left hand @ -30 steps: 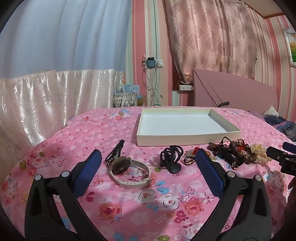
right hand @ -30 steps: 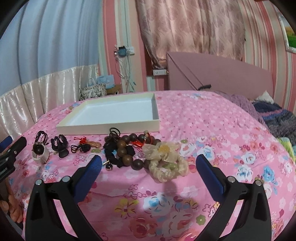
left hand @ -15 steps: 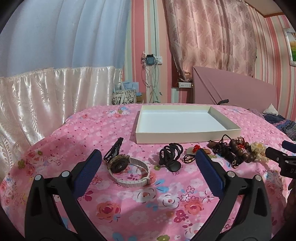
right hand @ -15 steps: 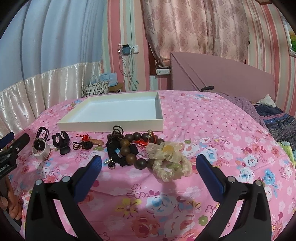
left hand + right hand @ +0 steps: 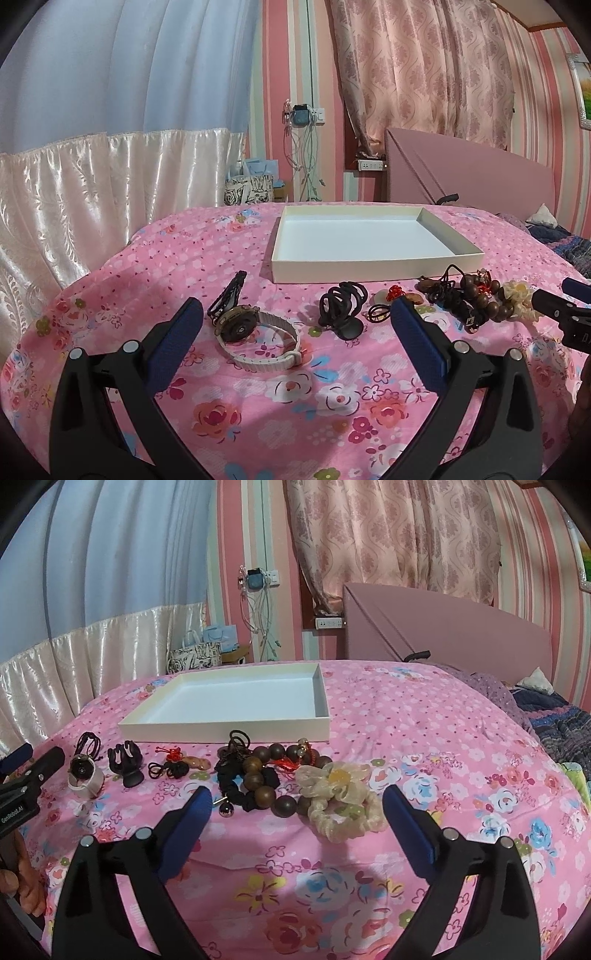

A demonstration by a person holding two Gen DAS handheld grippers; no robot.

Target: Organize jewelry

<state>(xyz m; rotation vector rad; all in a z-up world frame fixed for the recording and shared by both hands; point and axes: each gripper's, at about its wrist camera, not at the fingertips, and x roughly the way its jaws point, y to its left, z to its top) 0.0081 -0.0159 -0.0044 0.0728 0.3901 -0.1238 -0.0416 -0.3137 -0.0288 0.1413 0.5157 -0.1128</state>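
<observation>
Jewelry lies in a row on the pink floral bedspread in front of an empty white box (image 5: 373,271) (image 5: 229,733). From the left: a watch with a white band (image 5: 255,336) (image 5: 84,775), a black claw clip (image 5: 341,308) (image 5: 125,762), a red-knotted pendant (image 5: 184,762), a brown wooden bead bracelet (image 5: 266,782) (image 5: 484,301), and a cream scrunchie (image 5: 340,801) (image 5: 519,295). My left gripper (image 5: 295,323) is open, with the watch just ahead between its fingers. My right gripper (image 5: 297,808) is wide, its jaws closing slightly, nothing pinched; beads and scrunchie lie just ahead of it.
A pink headboard (image 5: 443,627) stands behind the bed, with dark bedding (image 5: 561,720) bunched at the right. Patterned bags (image 5: 249,188) sit beyond the bed's far edge beside a satin curtain (image 5: 74,206). A hand (image 5: 22,878) holds the left gripper's handle.
Both views have tilted up a little, so the jewelry sits slightly lower in frame. The right gripper's fingers stand a touch closer together. No item has moved.
</observation>
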